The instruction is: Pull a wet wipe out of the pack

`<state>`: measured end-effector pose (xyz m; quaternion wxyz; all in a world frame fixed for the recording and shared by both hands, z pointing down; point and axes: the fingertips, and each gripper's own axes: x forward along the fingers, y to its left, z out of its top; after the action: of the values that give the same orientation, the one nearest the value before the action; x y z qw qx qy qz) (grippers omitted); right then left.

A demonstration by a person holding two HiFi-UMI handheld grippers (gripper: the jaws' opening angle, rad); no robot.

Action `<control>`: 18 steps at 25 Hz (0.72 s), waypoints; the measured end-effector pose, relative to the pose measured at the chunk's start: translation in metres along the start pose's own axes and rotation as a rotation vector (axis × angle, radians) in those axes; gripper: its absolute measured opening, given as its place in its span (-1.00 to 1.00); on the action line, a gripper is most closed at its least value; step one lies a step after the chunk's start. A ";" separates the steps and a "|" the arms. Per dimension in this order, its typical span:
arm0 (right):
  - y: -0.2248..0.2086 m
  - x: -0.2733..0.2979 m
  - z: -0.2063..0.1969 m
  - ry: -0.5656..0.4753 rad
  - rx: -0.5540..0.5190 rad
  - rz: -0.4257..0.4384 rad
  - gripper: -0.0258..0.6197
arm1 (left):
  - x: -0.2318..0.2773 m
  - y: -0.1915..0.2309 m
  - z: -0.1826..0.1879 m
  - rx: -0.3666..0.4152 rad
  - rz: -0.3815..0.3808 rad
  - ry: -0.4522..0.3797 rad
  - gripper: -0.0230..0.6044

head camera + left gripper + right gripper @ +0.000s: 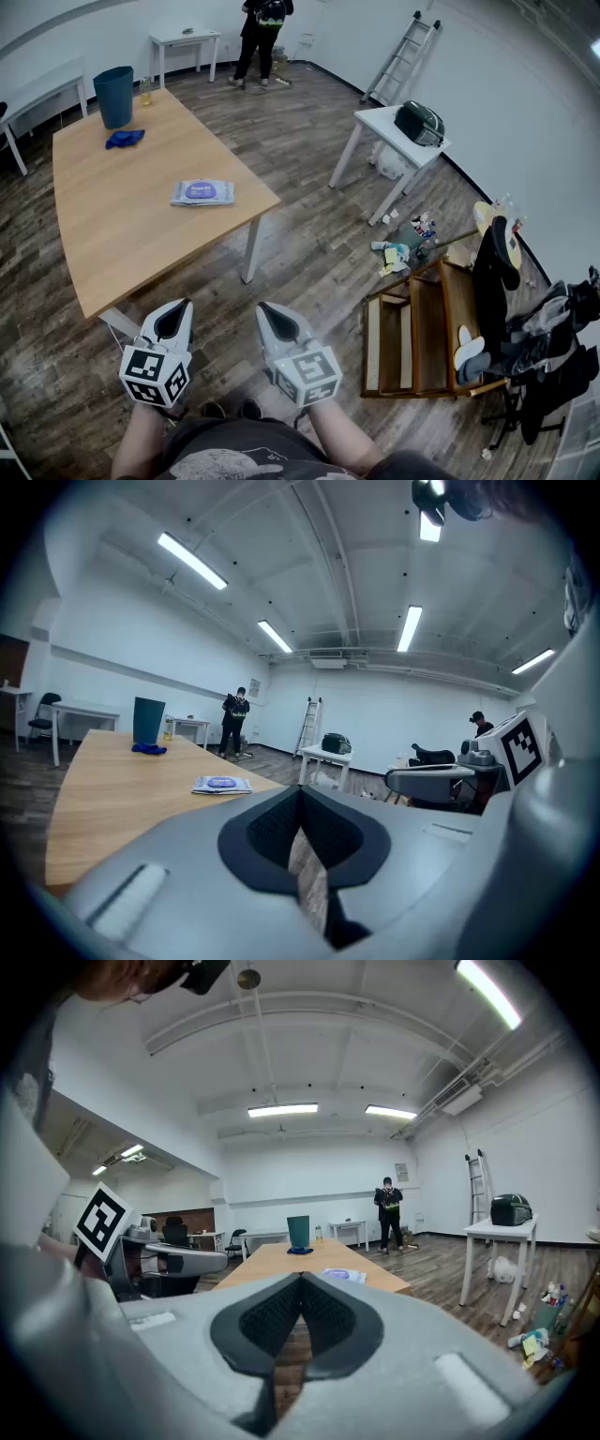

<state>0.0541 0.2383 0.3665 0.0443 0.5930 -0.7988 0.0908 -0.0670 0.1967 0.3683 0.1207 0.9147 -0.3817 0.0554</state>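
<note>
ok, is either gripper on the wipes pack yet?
No, the wipes pack lies out on the table, while the left gripper and right gripper hang shut over the floor, short of its near edge.

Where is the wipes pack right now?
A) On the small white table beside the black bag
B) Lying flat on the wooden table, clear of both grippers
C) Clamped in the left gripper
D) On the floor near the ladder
B: the wipes pack lies flat on the wooden table, while the left gripper and right gripper are short of the table's near edge, fingers closed on nothing.
</note>
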 end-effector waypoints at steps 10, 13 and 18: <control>-0.001 0.000 -0.005 0.008 0.006 0.003 -0.95 | 0.004 -0.006 0.000 0.001 -0.013 0.008 -0.87; -0.001 -0.001 -0.007 0.012 0.009 0.004 -0.95 | 0.002 -0.005 -0.001 -0.002 -0.007 0.012 -0.87; -0.008 -0.003 -0.011 0.004 0.032 -0.030 -0.95 | 0.002 -0.006 -0.006 -0.007 -0.002 0.019 -0.87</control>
<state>0.0618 0.2410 0.3773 0.0377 0.6053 -0.7883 0.1042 -0.0614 0.2003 0.3731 0.1275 0.9140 -0.3800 0.0625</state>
